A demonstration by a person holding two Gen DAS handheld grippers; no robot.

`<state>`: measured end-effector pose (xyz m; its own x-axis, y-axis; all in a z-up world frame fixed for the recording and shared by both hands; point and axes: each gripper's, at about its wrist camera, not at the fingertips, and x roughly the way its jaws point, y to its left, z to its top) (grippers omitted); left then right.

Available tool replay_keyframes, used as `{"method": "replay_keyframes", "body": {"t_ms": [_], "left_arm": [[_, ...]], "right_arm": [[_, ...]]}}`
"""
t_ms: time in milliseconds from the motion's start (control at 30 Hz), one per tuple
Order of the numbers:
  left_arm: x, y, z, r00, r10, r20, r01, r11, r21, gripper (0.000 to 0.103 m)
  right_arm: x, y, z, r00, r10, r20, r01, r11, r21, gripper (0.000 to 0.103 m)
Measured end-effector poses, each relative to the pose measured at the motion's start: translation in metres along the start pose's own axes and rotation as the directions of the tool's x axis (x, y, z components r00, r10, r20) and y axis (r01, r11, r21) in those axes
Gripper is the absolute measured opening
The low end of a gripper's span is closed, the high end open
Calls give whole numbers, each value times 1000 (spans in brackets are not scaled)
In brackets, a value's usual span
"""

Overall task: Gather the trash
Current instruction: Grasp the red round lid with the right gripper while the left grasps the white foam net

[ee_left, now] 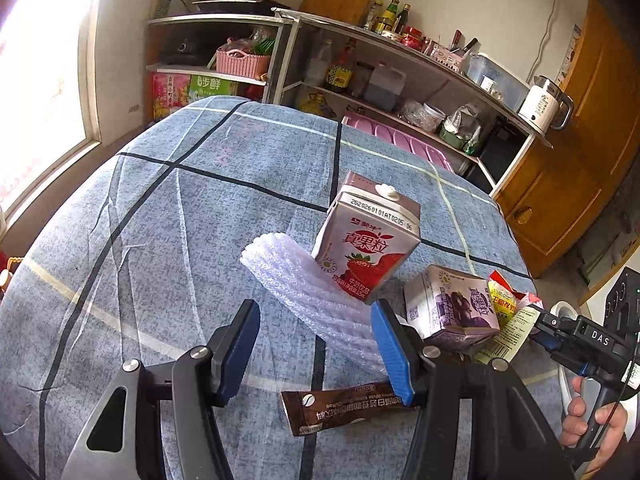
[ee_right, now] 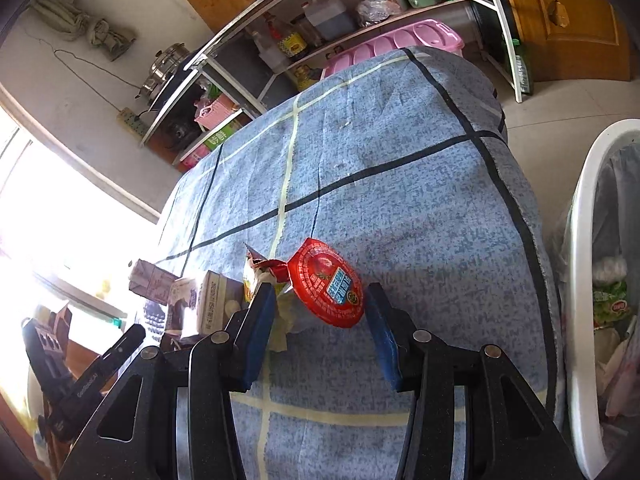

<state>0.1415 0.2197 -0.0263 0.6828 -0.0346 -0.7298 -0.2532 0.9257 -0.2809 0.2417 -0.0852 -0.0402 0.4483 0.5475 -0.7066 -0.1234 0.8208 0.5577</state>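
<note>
My left gripper [ee_left: 316,344] is open above the blue checked tablecloth [ee_left: 160,240]. A white foam net sleeve [ee_left: 316,292] lies between its fingers, and a brown coffee sachet [ee_left: 344,406] lies just below them. A pink strawberry milk carton [ee_left: 368,240] stands behind the sleeve. A purple carton [ee_left: 452,308] and a yellow-red wrapper [ee_left: 508,300] lie to the right. My right gripper [ee_right: 320,320] is open around a round red lid [ee_right: 328,284] and the crumpled wrapper [ee_right: 264,276]. It also shows in the left wrist view [ee_left: 548,328].
A white bin [ee_right: 584,240] with trash inside stands right of the table. Shelves [ee_left: 360,64] with bottles, pots and a pink basket line the far wall. A wooden cabinet [ee_left: 568,152] is at the right. A pink tub [ee_right: 400,44] sits beyond the table.
</note>
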Motion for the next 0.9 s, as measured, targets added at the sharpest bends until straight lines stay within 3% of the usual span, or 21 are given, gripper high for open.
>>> {"method": "replay_keyframes", "body": {"t_ms": [367,533,900], "left_arm": [[22,2,10,999,-13,-34,11,999,-53,57],[29,7,7,998,-28,-50,24,996,-86,41],[18,8,4,999,-39,-25,37,996,-84,26]], "right_arm": [[6,2,7,1000,-8,11,8,1000,21,47],[7,1,10,1000,0,23,0,999,35,46],[-11,-3,8,998,6,66,-7,1000,22,46]]}}
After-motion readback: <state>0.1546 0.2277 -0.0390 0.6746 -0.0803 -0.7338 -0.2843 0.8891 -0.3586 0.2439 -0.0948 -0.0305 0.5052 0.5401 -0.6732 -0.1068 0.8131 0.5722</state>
